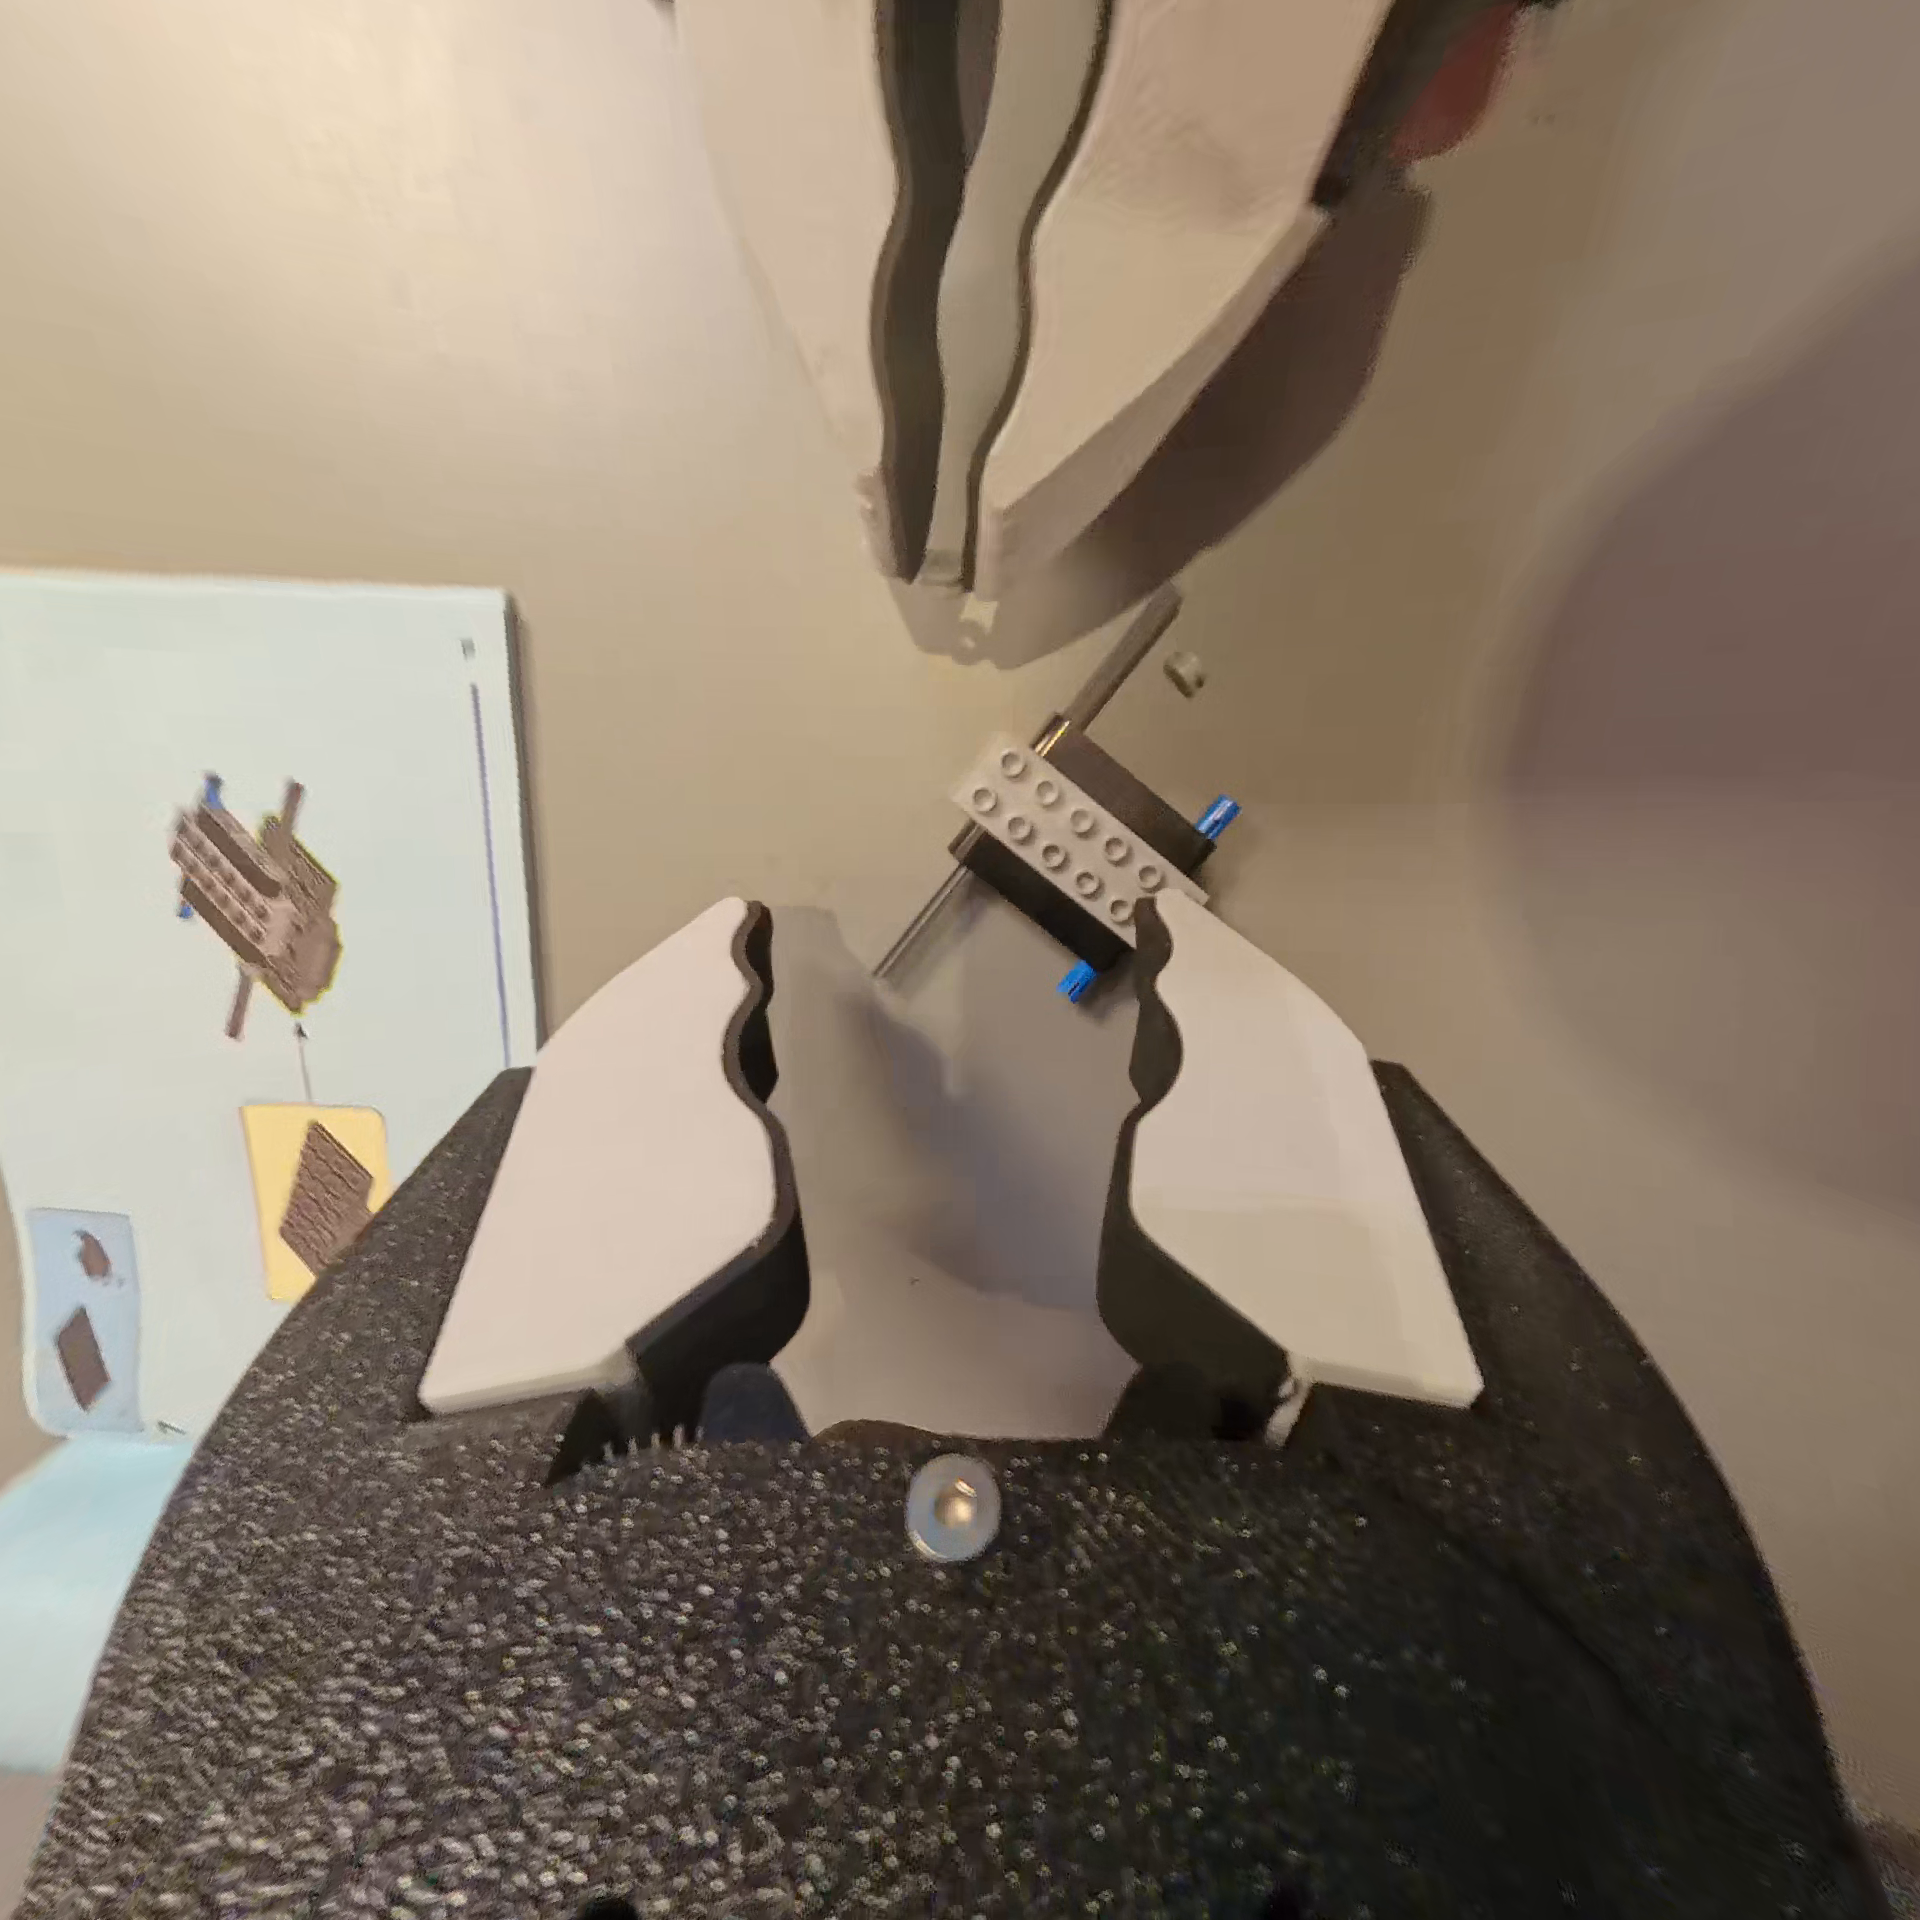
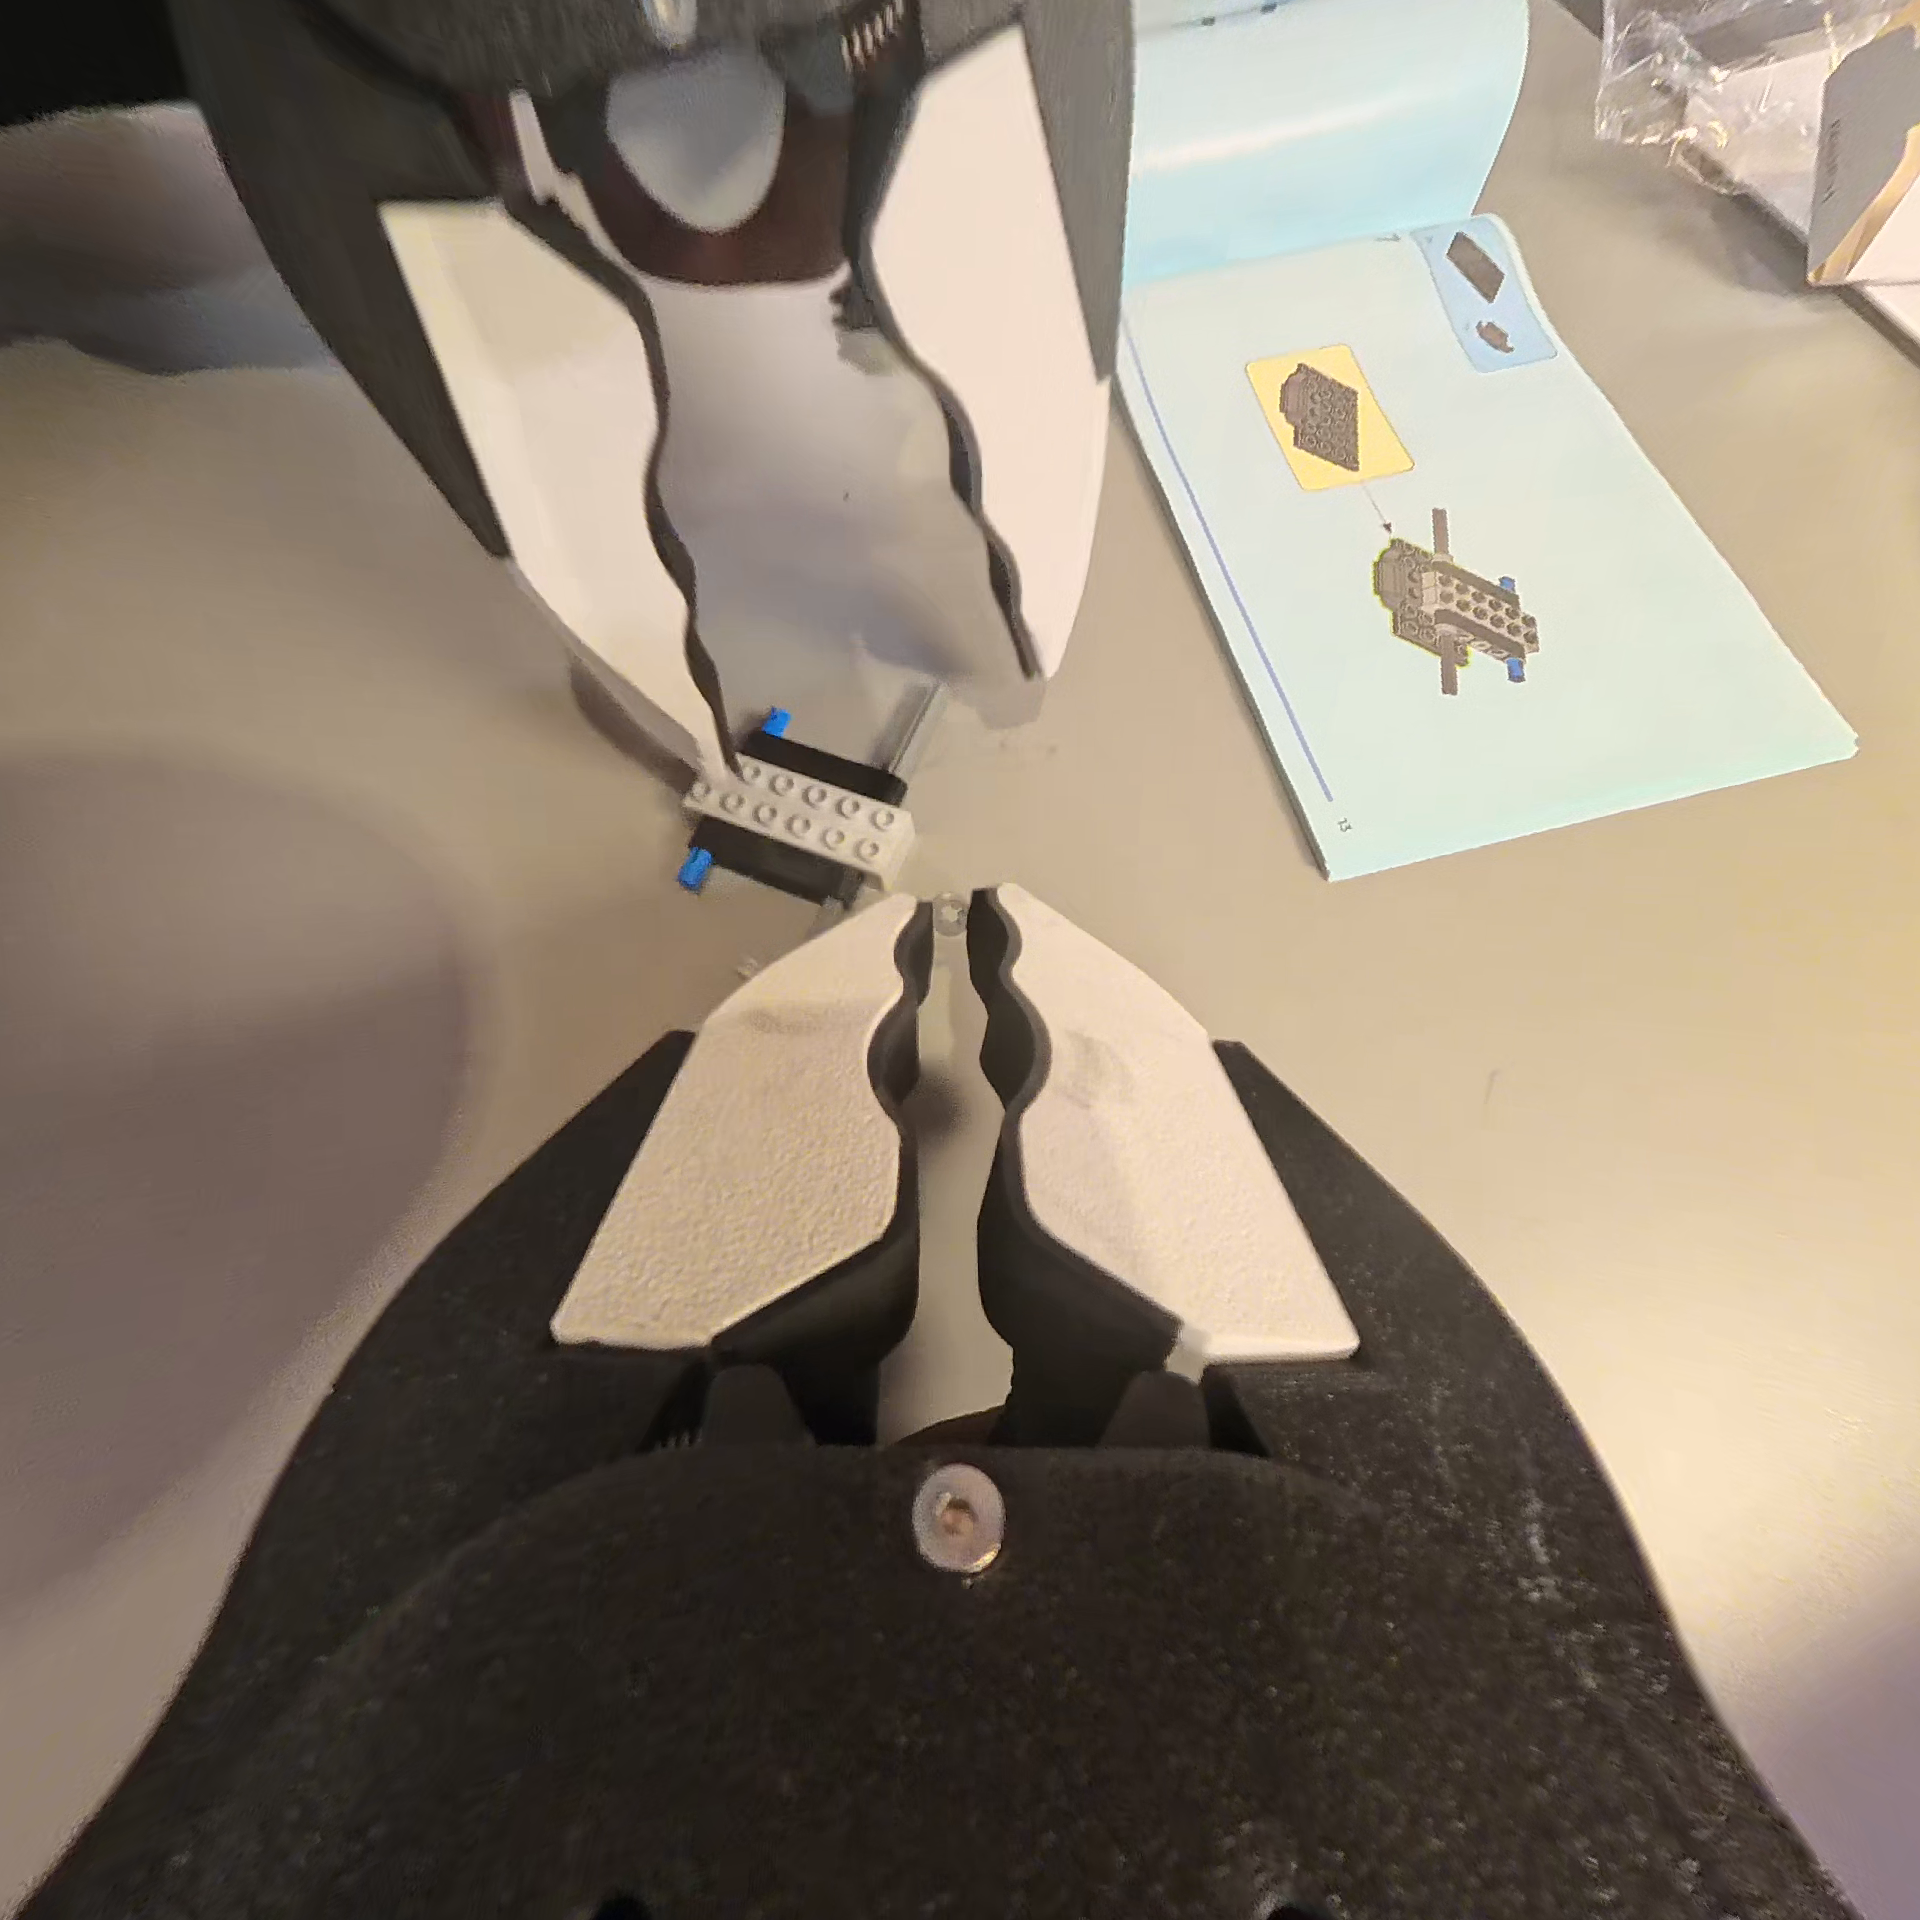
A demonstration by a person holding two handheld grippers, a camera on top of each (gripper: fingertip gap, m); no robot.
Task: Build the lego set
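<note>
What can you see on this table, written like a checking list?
Surface: plain beige table.
Job's things: grey studded brick on a black block, with blue pins and a grey axle; an open picture booklet.
Clutter: loose small grey bit; clear plastic bag and a box at the far edge.
Grippers: left gripper open wide, one fingertip at the brick's end, contact unclear; right gripper almost closed, a small grey piece between its tips.
Cables: nothing seen.
Surroundings: nothing seen beyond the table.
</note>
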